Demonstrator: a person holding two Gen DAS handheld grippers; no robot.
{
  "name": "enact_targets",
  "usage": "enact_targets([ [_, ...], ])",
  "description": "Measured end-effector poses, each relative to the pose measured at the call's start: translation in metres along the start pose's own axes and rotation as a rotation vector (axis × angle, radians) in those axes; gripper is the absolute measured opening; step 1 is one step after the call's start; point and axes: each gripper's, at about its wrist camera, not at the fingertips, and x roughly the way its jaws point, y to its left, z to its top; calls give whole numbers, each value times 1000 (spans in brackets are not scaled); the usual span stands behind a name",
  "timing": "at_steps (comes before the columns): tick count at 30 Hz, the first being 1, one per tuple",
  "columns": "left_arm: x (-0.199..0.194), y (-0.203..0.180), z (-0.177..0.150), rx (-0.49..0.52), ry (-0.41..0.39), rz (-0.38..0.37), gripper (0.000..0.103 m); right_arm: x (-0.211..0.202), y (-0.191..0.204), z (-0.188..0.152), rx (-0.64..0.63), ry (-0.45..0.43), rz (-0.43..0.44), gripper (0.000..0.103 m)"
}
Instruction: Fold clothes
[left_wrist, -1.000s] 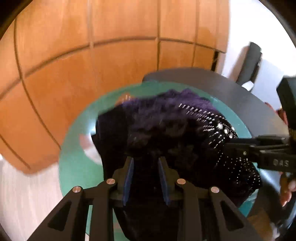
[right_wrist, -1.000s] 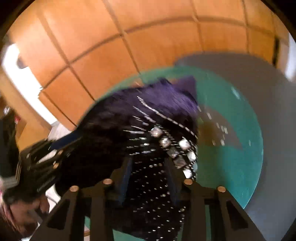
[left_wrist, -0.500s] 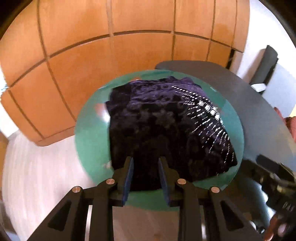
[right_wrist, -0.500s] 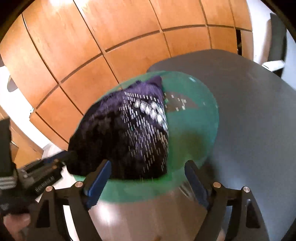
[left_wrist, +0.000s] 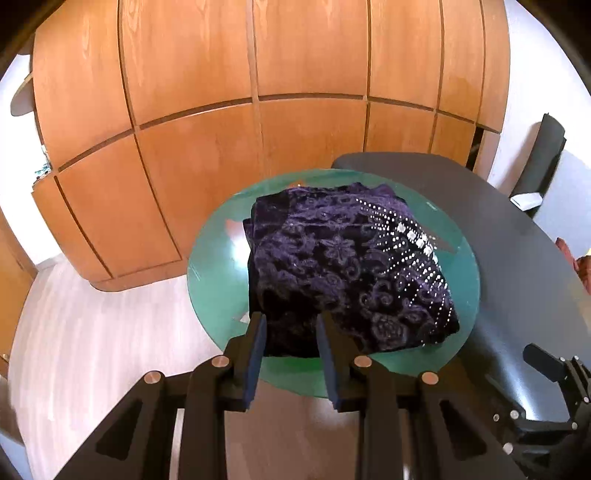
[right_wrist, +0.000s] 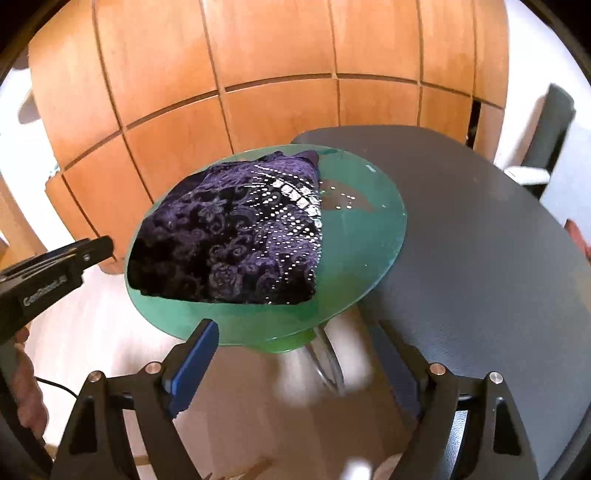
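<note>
A folded dark purple velvet garment (left_wrist: 343, 266) (right_wrist: 236, 229) with a band of rhinestones lies flat on the round green glass table (left_wrist: 218, 280) (right_wrist: 362, 236). My left gripper (left_wrist: 290, 317) hovers off the table's near edge, its blue pads a narrow gap apart with nothing gripped; the cloth shows only behind them. It also shows at the left of the right wrist view, as the left gripper (right_wrist: 92, 251). My right gripper (right_wrist: 295, 328) hangs in front of the glass rim, its jaws wide and opening, nothing between them.
A dark grey table (left_wrist: 517, 258) (right_wrist: 480, 240) adjoins the glass one on the right. Curved wooden panelling (left_wrist: 258, 110) stands behind. A black chair (left_wrist: 543, 155) is at far right. Pale wood floor (left_wrist: 92, 332) lies below. A hand (right_wrist: 26, 398) holds the left tool.
Both grippers let go of the garment and pulled back from the table. The right jaws went from closed on the cloth to wide apart. The garment now lies settled on the glass.
</note>
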Motion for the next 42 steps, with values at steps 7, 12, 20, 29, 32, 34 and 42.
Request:
enact_targets([
  [7,15,4,-6,-33,102,-19,28,3,13,-2,-30,20,-15,87],
  [12,25,5,-11,-39,151,-7,28,9,18,-5,-36,44,-8,88],
  [20,17,4,-14,-35,105,105,28,13,21,-8,-40,60,-1,88],
  [29,4,-8,-13,10,71,35,28,10,18,-9,-29,53,1,88],
  [32,3,-11,-14,26,66,39,28,10,16,-10,-20,52,3,88],
  [34,2,-13,-13,36,52,45,28,10,16,-10,-17,53,4,88],
  [42,-3,-15,-13,33,20,15,28,11,14,-11,-7,56,8,88],
])
